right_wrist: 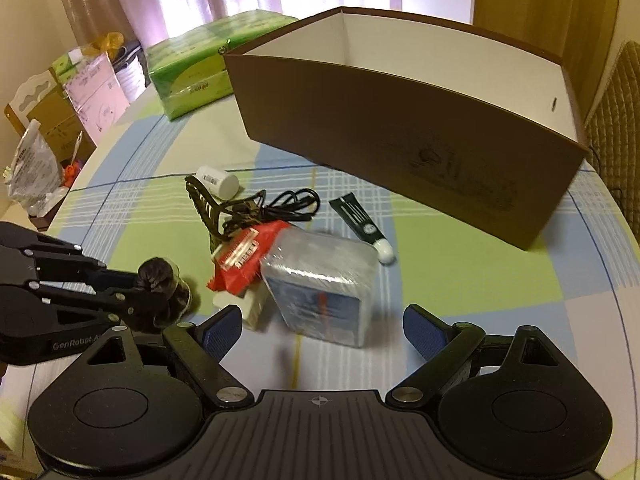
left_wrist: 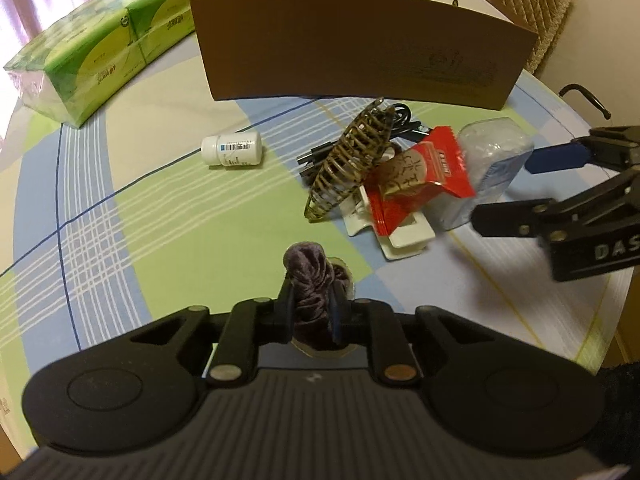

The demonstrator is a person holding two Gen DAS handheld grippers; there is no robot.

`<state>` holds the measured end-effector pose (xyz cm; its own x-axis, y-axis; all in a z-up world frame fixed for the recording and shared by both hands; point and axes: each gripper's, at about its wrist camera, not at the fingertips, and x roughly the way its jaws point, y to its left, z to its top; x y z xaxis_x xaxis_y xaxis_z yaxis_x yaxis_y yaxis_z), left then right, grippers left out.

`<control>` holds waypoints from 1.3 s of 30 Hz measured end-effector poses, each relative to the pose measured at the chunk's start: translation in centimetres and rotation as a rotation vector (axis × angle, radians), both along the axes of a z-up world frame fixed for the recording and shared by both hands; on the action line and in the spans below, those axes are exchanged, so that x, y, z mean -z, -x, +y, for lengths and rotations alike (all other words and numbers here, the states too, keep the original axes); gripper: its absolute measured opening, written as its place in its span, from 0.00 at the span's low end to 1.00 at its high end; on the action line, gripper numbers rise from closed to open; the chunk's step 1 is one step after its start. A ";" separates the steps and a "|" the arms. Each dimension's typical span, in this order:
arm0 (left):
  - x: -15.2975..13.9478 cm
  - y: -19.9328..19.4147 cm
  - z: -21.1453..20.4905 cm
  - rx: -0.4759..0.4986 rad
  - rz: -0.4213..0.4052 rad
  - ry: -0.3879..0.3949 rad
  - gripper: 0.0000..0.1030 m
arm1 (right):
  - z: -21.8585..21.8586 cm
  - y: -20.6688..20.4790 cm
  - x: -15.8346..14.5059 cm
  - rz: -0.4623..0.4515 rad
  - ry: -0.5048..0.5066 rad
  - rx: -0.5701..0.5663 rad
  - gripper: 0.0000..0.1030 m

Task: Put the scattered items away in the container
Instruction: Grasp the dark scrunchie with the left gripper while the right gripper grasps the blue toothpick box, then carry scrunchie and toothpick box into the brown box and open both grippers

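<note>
2 grippers are at work over the checked tablecloth (left_wrist: 120, 208), and 1 already has its item. The dark velvet scrunchie (left_wrist: 310, 280) sits pinched between the pads of the left gripper (left_wrist: 311, 304), whose jaws are pressed together on the fabric, low over the cloth and well short of the brown cardboard box (left_wrist: 360, 52). The box lies straight ahead of that gripper, its long near wall running crosswise, so the carry looks like a plain forward-and-up move over that wall.

Nearer the box than the scrunchie is the pile: a wrapped tissue pack (right_wrist: 324, 284), a red snack packet (right_wrist: 244, 256), a woven hair claw (left_wrist: 348, 160), a black cable (right_wrist: 280, 204) and a white pill bottle (right_wrist: 218, 182) on its side, with a dark tube (right_wrist: 360, 224) just beside the pack.

The right gripper (right_wrist: 322, 328) stands with jaws wide apart and nothing between them. The tissue pack lies directly ahead of it, its long axis pointing roughly toward the gripper, so this hand is clearly the nearer one for it.
</note>
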<state>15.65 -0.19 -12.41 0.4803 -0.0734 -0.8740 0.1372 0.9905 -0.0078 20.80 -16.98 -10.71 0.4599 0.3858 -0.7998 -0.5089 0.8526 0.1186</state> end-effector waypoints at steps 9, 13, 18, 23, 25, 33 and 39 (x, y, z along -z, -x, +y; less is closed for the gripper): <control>0.3 -0.4 0.3 -0.029 -0.001 0.010 0.14 | 0.5 -0.7 1.4 -0.020 -0.012 0.036 0.64; 0.3 -0.4 0.2 -0.029 -0.001 0.005 0.14 | 0.2 -0.7 1.3 -0.057 -0.012 0.035 0.58; 0.0 -0.3 0.2 -0.034 -0.004 0.002 0.13 | -0.8 -0.5 0.8 -0.063 -0.021 0.043 0.58; -1.2 -0.1 0.3 -0.036 -0.033 -0.007 0.12 | -2.4 -0.3 -0.4 -0.057 -0.055 0.070 0.58; -1.9 -0.1 0.4 -0.037 -0.049 -0.009 0.11 | -2.9 -0.2 -1.1 -0.059 -0.067 0.079 0.58; -5.4 0.0 0.0 -0.036 -0.118 0.000 0.11 | -4.4 0.2 -3.6 -0.080 -0.112 0.089 0.58; -8.5 -0.4 -1.0 -0.019 -0.193 0.032 0.11 | -5.2 0.1 -5.8 -0.112 -0.155 0.092 0.58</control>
